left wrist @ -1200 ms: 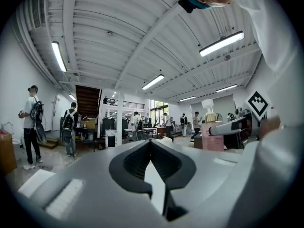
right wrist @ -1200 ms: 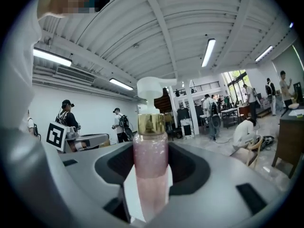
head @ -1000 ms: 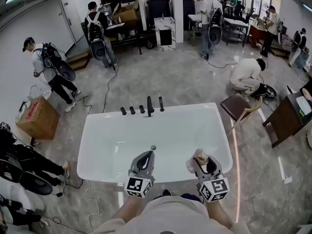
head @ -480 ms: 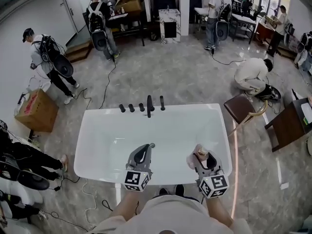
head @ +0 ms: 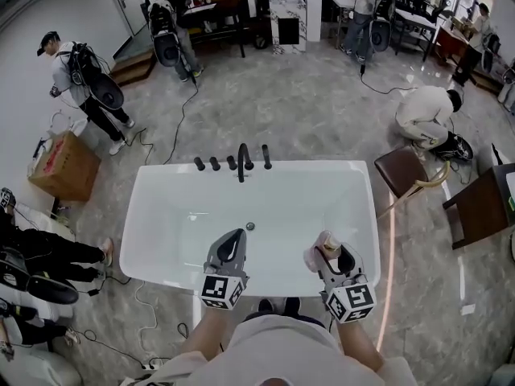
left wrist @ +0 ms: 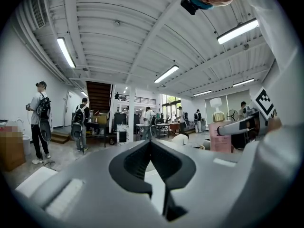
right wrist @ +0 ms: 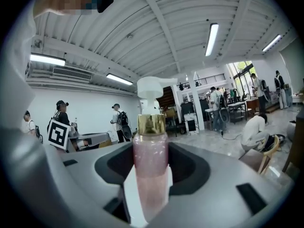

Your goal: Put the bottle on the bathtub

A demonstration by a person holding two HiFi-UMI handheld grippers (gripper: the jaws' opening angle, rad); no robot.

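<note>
One bottle (right wrist: pixel 151 156): pink, gold collar, white pump head. It stands upright between the jaws of the right gripper (head: pixel 331 257), and the pads clamp its body from both sides, so that's a firm grasp. The upright hold makes sense: the base faces down, ready to land flat on a ledge, and the pump head sits clear above the jaws.

The left gripper (left wrist: pixel 151 144) has its jaws pressed together with nothing between them. My read is that it's idle, parked beside the right one, since this is a one-handed job.

Where the bottle is: in the head view it hangs over the near right part of the bathtub (head: pixel 322 170), inside the near rim. It's carried, not set down. The task isn't done. The flat rim to the right looks like the closest landing spot, but that's a judgement only.

Counts:
- 1 bottle
- 1 bathtub, white, with nothing lying in it
- 2 grippers, 1 loaded and 1 closed on nothing
- 1 drain (head: pixel 250 226) in the tub floor
- 5 black fittings along the far rim: 1 tall spout (head: pixel 242 161) and 4 shorter knobs (head: pixel 214 163). They take up the middle of that rim, which is a reason to avoid placing there.
- 1 cardboard box (head: pixel 64 167) on the floor to the left
- 1 brown chair (head: pixel 406 171) on the right
- Several people around the room, none near the tub
</note>
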